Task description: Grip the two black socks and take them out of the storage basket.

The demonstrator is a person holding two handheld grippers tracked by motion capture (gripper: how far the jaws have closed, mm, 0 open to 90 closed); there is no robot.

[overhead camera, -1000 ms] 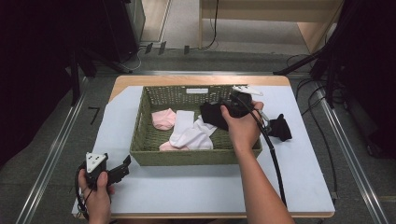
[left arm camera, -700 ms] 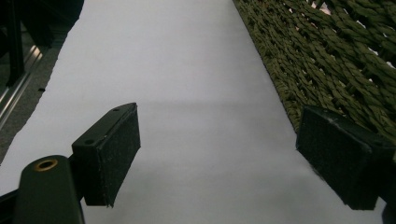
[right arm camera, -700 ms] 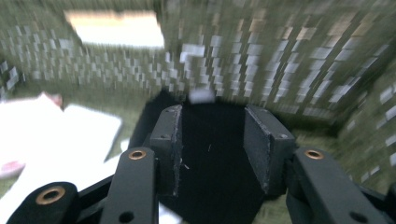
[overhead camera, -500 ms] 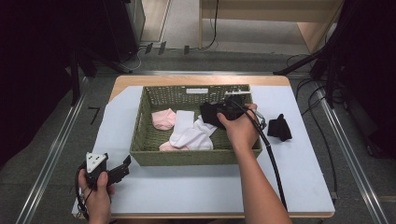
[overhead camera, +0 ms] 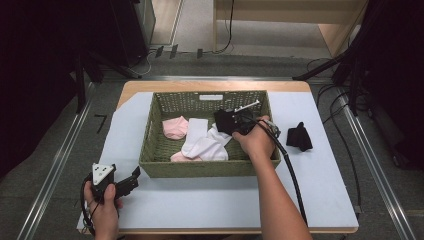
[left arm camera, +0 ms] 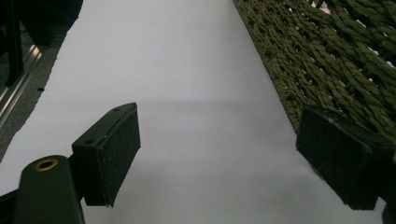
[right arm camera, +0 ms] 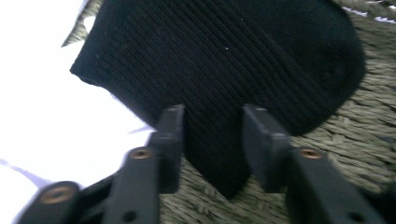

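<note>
A white label [overhead camera: 211,97] on the far rim of the woven olive-green wicker basket [overhead camera: 150,150] is too small to read. Inside, the right gripper [right arm camera: 212,140] has just been closing its jaws on a ribbed black knit sock [right arm camera: 219,60], beside soft white socks [overhead camera: 205,145] and a pink sock [overhead camera: 175,127]. The left gripper [left arm camera: 217,158] rests with jaws wide apart over the smooth pale tabletop [left arm camera: 187,70].

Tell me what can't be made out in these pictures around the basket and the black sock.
- Whether the right gripper pinches the black sock: right gripper view, blur and the cloth hide the pad contact.
- That sock's full shape: high view, the right hand covers it.
- The pink sock under the white socks: partly buried.
- The basket interior: left gripper view, its wall blocks it.
</note>
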